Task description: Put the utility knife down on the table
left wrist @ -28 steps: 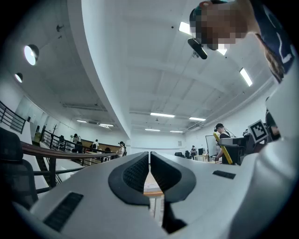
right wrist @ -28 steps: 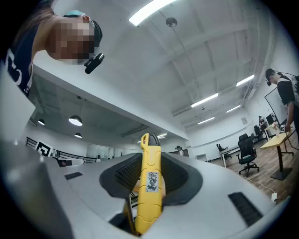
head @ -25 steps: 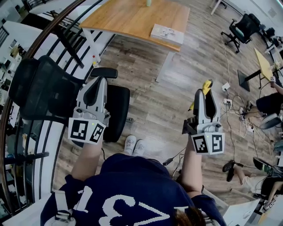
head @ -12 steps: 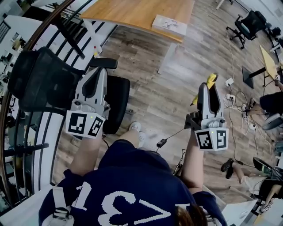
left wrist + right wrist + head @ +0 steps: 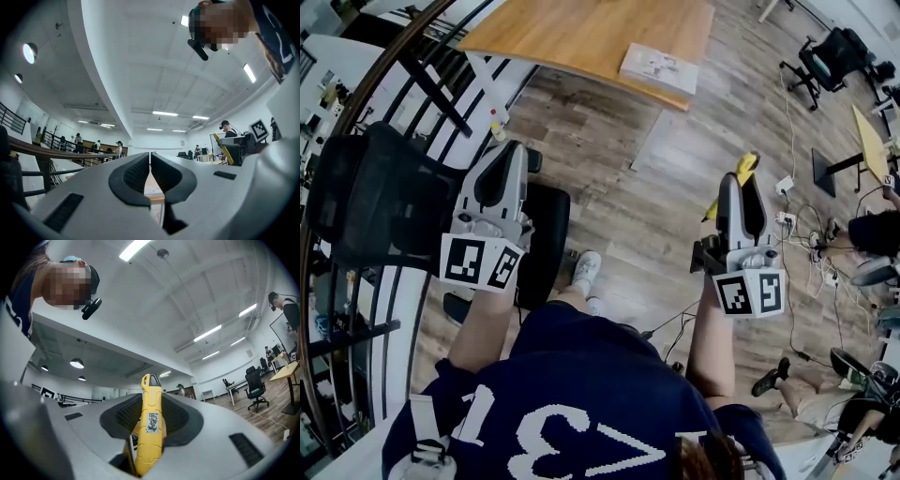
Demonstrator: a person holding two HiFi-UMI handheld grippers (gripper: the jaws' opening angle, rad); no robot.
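Observation:
A yellow utility knife (image 5: 151, 427) stands clamped between the pads of my right gripper (image 5: 152, 404), its tip poking past the jaws. From the head view the knife (image 5: 742, 169) shows at the front of the right gripper (image 5: 741, 183), held over the wooden floor, well short of the wooden table (image 5: 581, 33) at the top. My left gripper (image 5: 500, 167) is shut on nothing, over a black office chair. In the left gripper view its pads (image 5: 136, 173) meet at the left gripper's tip (image 5: 150, 157).
A white book (image 5: 659, 67) lies near the table's right front corner. The black office chair (image 5: 384, 197) and a dark railing (image 5: 356, 122) stand at the left. Cables and a power strip (image 5: 787, 220) lie on the floor at the right, beyond which are other chairs (image 5: 825, 58).
Both grippers keep much the same pose and the knife stays clamped. The person's foot has stepped forward and the view has shifted slightly toward the table.

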